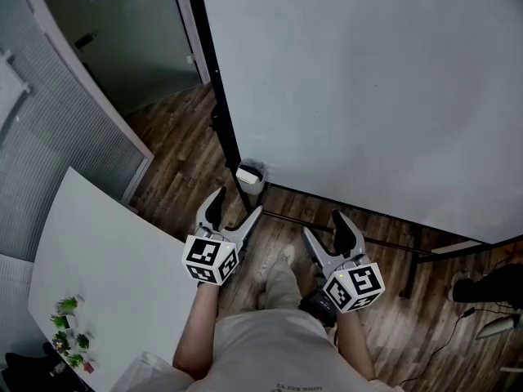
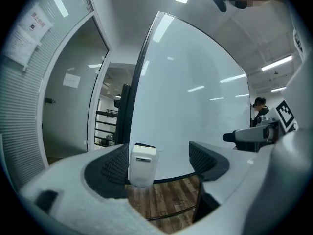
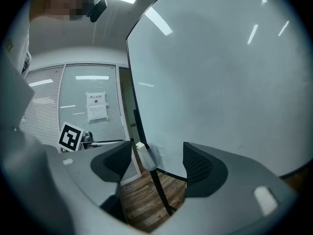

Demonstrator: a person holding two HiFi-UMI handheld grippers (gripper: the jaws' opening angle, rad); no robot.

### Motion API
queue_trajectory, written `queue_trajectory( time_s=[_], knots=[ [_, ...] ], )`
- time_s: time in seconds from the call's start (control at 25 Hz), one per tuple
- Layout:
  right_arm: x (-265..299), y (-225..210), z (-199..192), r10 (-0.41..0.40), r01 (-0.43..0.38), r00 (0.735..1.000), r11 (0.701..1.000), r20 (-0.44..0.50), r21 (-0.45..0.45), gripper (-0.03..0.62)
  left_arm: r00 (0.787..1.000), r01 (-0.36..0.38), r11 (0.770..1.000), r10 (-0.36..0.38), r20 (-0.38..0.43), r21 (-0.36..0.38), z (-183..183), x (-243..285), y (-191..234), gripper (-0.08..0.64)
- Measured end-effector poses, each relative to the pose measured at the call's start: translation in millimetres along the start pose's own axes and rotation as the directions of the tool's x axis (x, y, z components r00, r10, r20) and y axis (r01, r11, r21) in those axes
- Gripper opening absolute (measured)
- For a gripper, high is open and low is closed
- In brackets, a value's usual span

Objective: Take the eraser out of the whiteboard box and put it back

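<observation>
Closest in, the left gripper (image 1: 237, 211) and the right gripper (image 1: 324, 231) are held out nearly level. Each has its fingers spread wide with nothing between the pads. To the left is a white counter (image 1: 106, 260) with a few small plants (image 1: 69, 333) at its near end, and under the grippers a wooden floor (image 1: 188, 145).

Beyond the fingers, a small white box (image 1: 251, 178) hangs at the lower left corner of the whiteboard (image 1: 368, 88), beside its dark stand post. The left gripper view has the box (image 2: 143, 164) just inside its left pad, though well ahead of it and not touched. The right gripper view sees it (image 3: 145, 155) edge-on.

The eraser should be inside that box. Only a dark strip at the box's top rim hints at it, and I cannot tell whether that is the eraser or the opening.

It is probably light, with a soft felt face and a stiffer back. I would pinch whatever stands above the rim across its flat sides and lift straight up. The box looks like thin plastic and might shift if tugged sideways.

The whiteboard's right end and feet are cut off.
</observation>
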State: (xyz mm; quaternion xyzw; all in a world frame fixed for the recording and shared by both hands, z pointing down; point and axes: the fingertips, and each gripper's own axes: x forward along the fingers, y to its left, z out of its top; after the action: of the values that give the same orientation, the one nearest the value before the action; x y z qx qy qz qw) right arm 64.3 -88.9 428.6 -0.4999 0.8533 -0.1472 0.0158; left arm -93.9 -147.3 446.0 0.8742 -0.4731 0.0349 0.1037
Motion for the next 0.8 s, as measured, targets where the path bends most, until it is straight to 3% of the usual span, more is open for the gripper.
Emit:
queue_trajectory(
  time_s=[0.8],
  knots=[
    [31, -19, -17, -0.015, 0.017, 0.998, 1.0, -0.064, 0.023, 0.325, 0.999, -0.028, 1.0, 0.028, -0.037, -0.012, -12, 39, 34, 0.348]
  ],
)
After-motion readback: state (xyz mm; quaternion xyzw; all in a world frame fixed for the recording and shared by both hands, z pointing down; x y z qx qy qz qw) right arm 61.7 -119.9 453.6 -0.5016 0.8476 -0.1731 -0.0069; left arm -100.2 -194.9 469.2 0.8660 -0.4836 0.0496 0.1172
